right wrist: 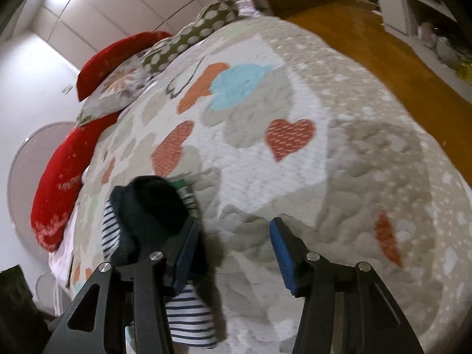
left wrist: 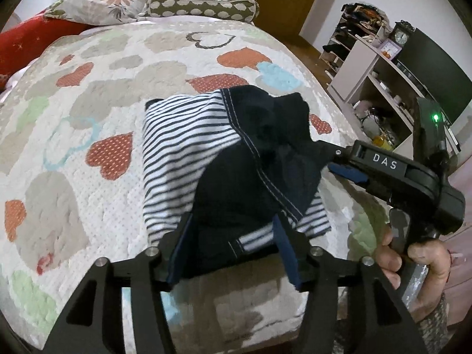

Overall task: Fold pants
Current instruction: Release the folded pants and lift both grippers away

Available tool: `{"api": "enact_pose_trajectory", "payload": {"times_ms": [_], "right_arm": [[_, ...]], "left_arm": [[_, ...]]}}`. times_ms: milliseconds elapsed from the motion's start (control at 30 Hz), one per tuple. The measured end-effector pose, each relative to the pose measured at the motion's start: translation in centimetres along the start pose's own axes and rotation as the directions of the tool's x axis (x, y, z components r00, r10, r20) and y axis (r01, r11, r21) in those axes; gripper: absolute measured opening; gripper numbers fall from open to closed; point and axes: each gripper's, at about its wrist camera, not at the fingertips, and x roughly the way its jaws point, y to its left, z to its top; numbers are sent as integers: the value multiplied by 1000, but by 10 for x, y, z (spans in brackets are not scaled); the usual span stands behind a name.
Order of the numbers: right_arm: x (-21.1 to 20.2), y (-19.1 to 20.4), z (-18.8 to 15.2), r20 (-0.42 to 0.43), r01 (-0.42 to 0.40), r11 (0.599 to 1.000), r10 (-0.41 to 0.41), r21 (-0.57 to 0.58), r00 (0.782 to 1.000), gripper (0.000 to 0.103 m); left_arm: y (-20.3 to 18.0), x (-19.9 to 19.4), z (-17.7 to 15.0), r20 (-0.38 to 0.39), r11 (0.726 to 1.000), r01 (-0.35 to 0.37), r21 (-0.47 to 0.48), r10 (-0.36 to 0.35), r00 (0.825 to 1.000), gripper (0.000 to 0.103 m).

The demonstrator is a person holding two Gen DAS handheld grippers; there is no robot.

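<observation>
Item: pants, navy with navy-and-white striped panels and pale topstitching. They lie bunched on the heart-patterned quilt of the bed, toward its near right side in your left wrist view.

Left gripper: your jaws stand apart with the near edge of the pants between them. The navy cloth fills the gap, and both blue pads touch or lie just beside the fabric. Whether the pads press it cannot be told; the wide gap reads as unclosed.

Right gripper: in its own view your jaws are spread wide, with bare quilt in the gap. The pants sit to the left of the left finger, draped against and partly behind it, with a striped fold hanging below that finger. Nothing is held between the pads.

From the left wrist view, the right gripper comes in from the right, tips at the right edge of the navy heap; the cloth hides its upper tip. Your right hand wraps its handle at the lower right.

Surroundings: floral pillow, polka-dot bolster and red cushions at the head of the bed; a shelving unit with a clock and a dark screen beyond the right bedside; wooden floor.
</observation>
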Motion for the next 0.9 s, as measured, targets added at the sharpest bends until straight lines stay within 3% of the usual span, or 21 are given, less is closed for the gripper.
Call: {"api": "enact_pose_trajectory", "payload": {"times_ms": [133,267,400,533,700,900], "right_arm": [[-18,-4,-10,62,53,999,-54,11,997,55],[-35,-10,-31,121,68,997,-73,43,990,55],[-48,-10,-56,201,144,990,-143,9,969,57],[-46,-8,-64,202,186,982,-176,-32,963,57],[-40,-2,-70,212,239,969,-221,-63,952,61],[-35,4,-75,231,281,953,-250,-110,940,65]], "left_arm": [[-8,-21,-8,40,999,-49,22,48,998,69],[-14,-44,-16,115,993,-110,39,105,988,71],[-12,-58,-19,160,985,-168,28,161,974,75],[-10,-69,-22,208,969,-246,24,236,949,76],[-8,-73,-25,232,954,-296,32,281,931,77],[-2,-67,-26,197,959,-283,19,274,941,77]]}}
